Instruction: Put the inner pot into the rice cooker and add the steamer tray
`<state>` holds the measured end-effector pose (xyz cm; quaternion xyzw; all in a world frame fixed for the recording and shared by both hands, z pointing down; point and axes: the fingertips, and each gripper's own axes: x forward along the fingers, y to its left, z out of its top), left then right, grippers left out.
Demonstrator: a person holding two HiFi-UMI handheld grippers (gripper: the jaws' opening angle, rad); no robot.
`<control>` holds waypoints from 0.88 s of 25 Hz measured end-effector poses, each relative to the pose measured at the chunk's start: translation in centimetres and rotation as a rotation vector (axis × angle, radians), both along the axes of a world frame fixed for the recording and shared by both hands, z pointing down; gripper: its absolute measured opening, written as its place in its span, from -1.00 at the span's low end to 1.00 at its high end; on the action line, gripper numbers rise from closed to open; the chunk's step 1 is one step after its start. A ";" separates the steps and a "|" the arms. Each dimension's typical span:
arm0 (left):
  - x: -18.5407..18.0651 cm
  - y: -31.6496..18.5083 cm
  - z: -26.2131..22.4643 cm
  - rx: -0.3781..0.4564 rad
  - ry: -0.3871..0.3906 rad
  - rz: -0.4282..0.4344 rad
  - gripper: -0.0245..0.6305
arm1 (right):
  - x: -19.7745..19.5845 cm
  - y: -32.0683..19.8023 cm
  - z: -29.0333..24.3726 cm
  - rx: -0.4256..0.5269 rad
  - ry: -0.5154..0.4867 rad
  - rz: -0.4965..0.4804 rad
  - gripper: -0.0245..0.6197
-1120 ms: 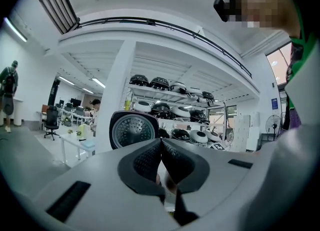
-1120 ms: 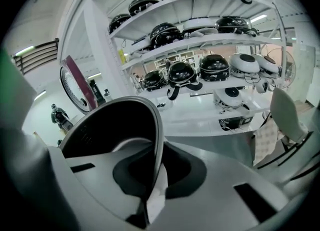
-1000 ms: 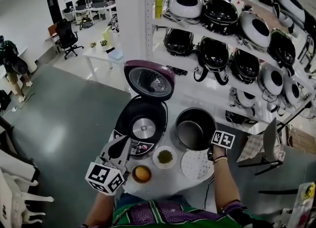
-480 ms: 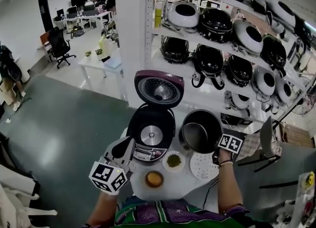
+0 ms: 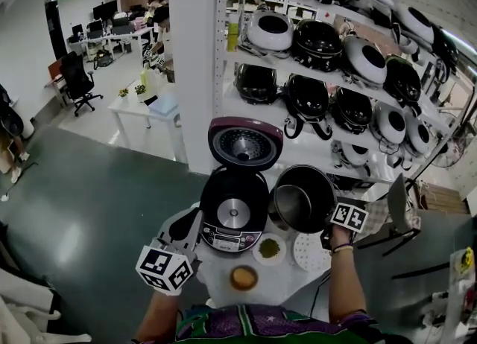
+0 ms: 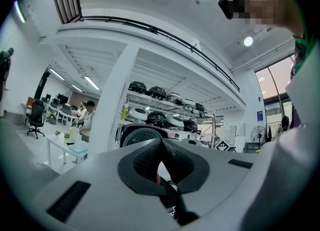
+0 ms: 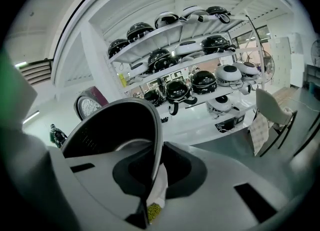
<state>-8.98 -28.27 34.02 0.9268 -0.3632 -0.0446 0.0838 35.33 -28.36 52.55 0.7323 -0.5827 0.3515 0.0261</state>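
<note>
Beside cooker (image 5: 232,212), right gripper (image 5: 326,225) angled down, clamping pot (image 5: 302,197)

On the small white table (image 5: 285,283) there is one dish of green beans (image 5: 269,248) and, nearer the person, one bowl with orange-yellow contents (image 5: 244,278); the two stand apart, not touching. Behind the table is a white shelving unit (image 5: 223,59) carrying several tiers of black and white display cookers (image 5: 318,37), with a yellow-green bottle (image 5: 232,36) at the left end of an upper tier. To the left, on the grey floor (image 5: 89,201), are a white side table (image 5: 153,108) bearing small potted plants (image 5: 123,92) and a black office chair (image 5: 77,82) beyond it; a grey chair (image 5: 395,205) stands to the right.
</note>
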 end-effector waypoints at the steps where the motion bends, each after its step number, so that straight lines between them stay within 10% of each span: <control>1: -0.4 -0.2 0.0 0.000 0.002 0.003 -0.86 | -0.4 0.0 -0.1 0.002 -0.004 0.002 -0.85; 22: -8.4 -2.5 1.3 -0.016 0.016 0.011 -0.86 | -11.3 -4.4 -1.4 0.040 -0.023 -0.064 -0.84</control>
